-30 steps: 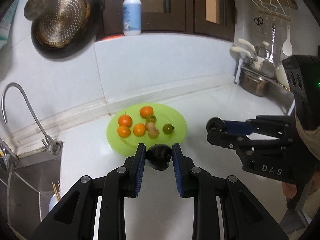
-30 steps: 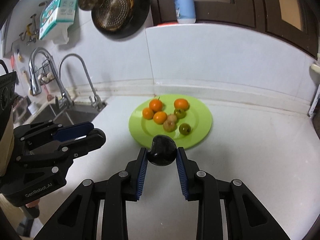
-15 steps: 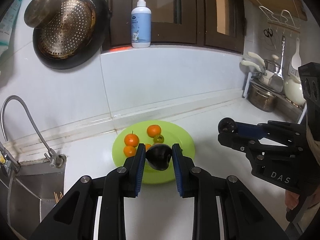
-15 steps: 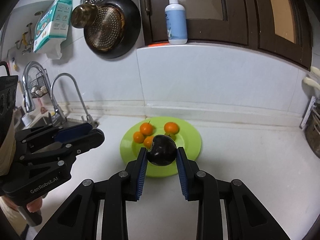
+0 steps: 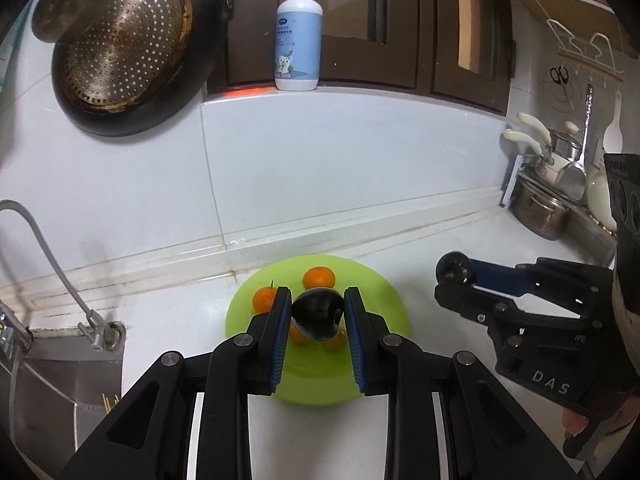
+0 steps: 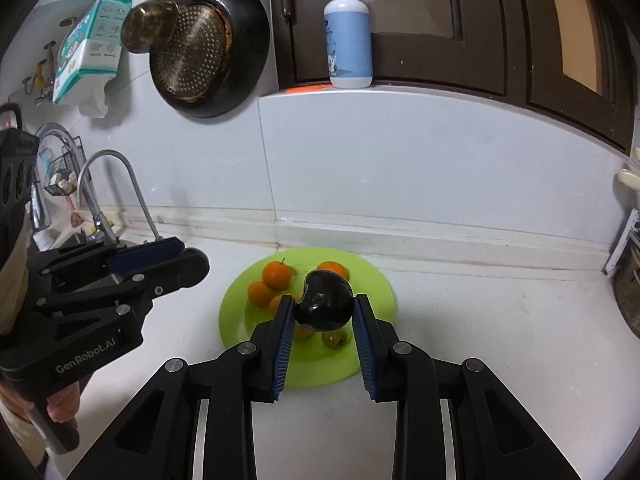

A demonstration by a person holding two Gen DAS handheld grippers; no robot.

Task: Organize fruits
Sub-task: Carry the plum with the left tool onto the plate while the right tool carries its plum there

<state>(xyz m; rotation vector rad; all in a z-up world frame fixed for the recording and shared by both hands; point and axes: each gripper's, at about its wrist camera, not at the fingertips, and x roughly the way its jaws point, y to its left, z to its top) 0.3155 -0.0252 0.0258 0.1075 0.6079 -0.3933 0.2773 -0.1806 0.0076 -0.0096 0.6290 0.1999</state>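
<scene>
White counter [image 5: 440, 248] carried a green plate [image 5: 384, 284] of oranges. Each gripper, left [image 5: 318, 314] and right [image 6: 323, 312], pinched a dark fruit, possibly a plum, above the plate, ahead and below.

A home kitchen is shown: a pan [image 5: 132, 52] is hung on the tiled wall, a tap [image 6: 116, 192] is mounted over a sink [image 5: 60, 376], and pots [image 5: 540, 212] are stored beside the white table [image 6: 500, 340].
</scene>
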